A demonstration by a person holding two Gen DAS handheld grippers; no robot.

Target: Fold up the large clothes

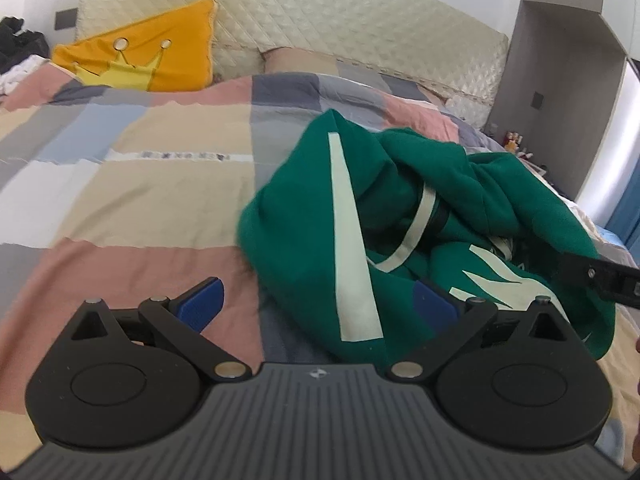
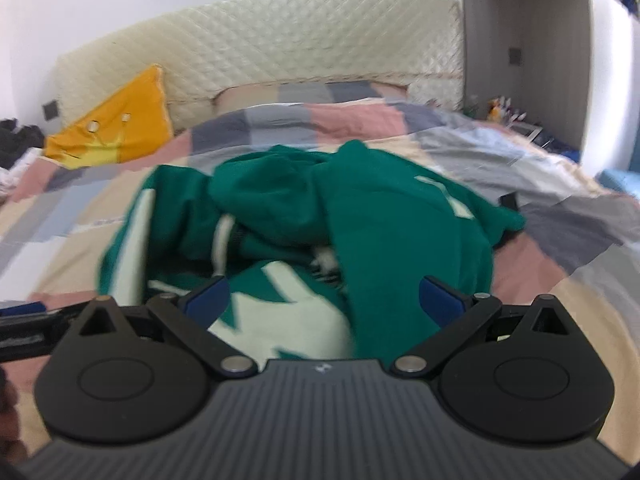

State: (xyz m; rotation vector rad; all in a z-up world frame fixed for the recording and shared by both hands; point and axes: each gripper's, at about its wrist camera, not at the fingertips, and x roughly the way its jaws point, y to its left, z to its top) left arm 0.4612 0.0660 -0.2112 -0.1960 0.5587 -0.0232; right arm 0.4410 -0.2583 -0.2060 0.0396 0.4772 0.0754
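A green garment (image 1: 304, 240) with pale stripes lies crumpled in a heap on the patchwork bed cover (image 1: 120, 200). My left gripper (image 1: 318, 306) is open, its blue pads wide apart, hovering at the heap's near left edge; cloth lies between the fingers but nothing is pinched. In the right wrist view the same green garment (image 2: 380, 216) fills the middle, and my right gripper (image 2: 324, 298) is open just above its near side, over a pale printed patch. The other gripper's black body (image 1: 604, 278) shows at the right edge of the left view.
An orange cushion (image 1: 160, 48) with a yellow crown leans on the quilted cream headboard (image 1: 320, 12). A grey wall niche (image 1: 560, 60) and small items stand right of the bed. Dark clothes (image 1: 20, 40) lie at the far left. Bare bed cover (image 2: 540, 208) spreads around the heap.
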